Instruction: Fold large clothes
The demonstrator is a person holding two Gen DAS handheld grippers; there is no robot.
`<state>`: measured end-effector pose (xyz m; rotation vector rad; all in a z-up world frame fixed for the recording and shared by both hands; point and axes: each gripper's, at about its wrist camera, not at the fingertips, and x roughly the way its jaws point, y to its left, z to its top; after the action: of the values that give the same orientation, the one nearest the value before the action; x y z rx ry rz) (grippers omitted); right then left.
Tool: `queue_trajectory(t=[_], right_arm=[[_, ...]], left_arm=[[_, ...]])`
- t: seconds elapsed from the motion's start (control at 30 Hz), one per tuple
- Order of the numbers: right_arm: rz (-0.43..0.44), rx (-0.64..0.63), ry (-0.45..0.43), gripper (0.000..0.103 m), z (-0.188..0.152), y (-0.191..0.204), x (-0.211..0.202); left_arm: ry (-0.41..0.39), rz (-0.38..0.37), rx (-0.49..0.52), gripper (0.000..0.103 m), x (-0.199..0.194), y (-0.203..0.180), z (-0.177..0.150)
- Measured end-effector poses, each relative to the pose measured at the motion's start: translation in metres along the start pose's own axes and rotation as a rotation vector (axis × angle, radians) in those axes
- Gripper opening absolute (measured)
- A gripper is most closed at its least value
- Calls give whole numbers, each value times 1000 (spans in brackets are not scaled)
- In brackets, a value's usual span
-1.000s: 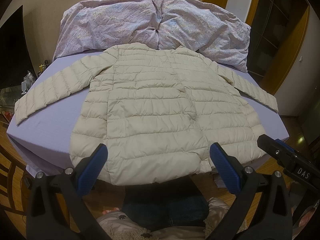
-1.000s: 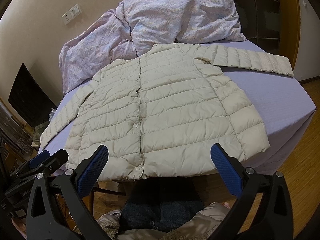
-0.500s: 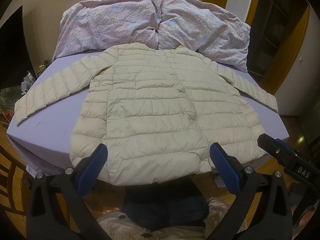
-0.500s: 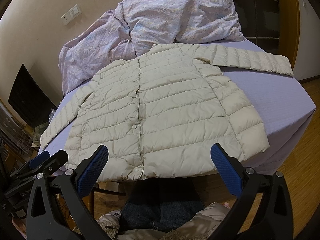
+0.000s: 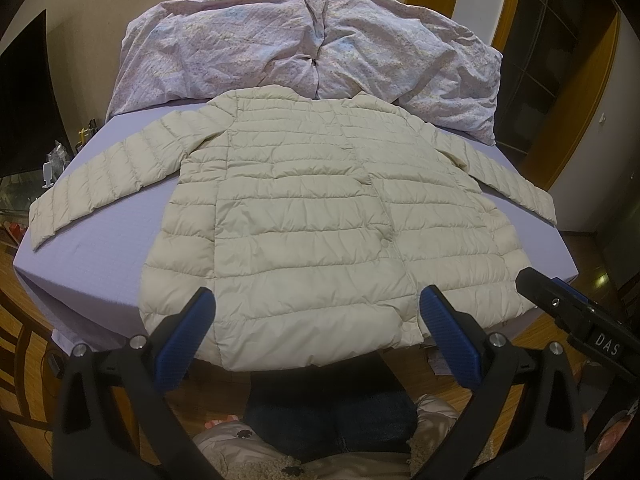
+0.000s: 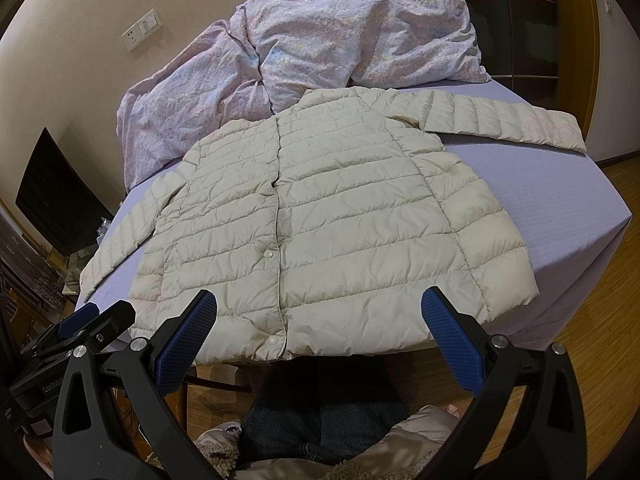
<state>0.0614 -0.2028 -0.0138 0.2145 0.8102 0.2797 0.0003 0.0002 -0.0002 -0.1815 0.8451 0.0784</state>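
A cream quilted puffer jacket (image 5: 320,220) lies flat and front up on the lavender bed (image 5: 100,248), snaps closed, both sleeves spread out to the sides. It also shows in the right wrist view (image 6: 332,224). My left gripper (image 5: 318,336) is open and empty, held off the bed's near edge just short of the jacket's hem. My right gripper (image 6: 320,336) is open and empty, also just short of the hem. Each gripper shows at the edge of the other's view.
A crumpled floral duvet (image 5: 312,52) is heaped at the head of the bed behind the jacket's collar. A dark screen (image 6: 60,200) stands left of the bed. Wooden floor (image 6: 580,340) surrounds the bed. The person's legs (image 5: 328,412) are below the grippers.
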Motion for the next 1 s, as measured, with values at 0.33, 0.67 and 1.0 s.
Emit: queue_trajectory(t=[0.33, 0.67, 1.0], right_arm=[[-13, 26, -1, 102, 7, -9, 9], [-80, 53, -64, 102, 34, -37, 35], [-132, 363, -72, 102, 88, -155, 81]], left_arm=[[15, 1, -9, 101, 10, 6, 1], [37, 56, -10, 101, 47, 21, 21], [76, 115, -28, 101, 109, 51, 68]])
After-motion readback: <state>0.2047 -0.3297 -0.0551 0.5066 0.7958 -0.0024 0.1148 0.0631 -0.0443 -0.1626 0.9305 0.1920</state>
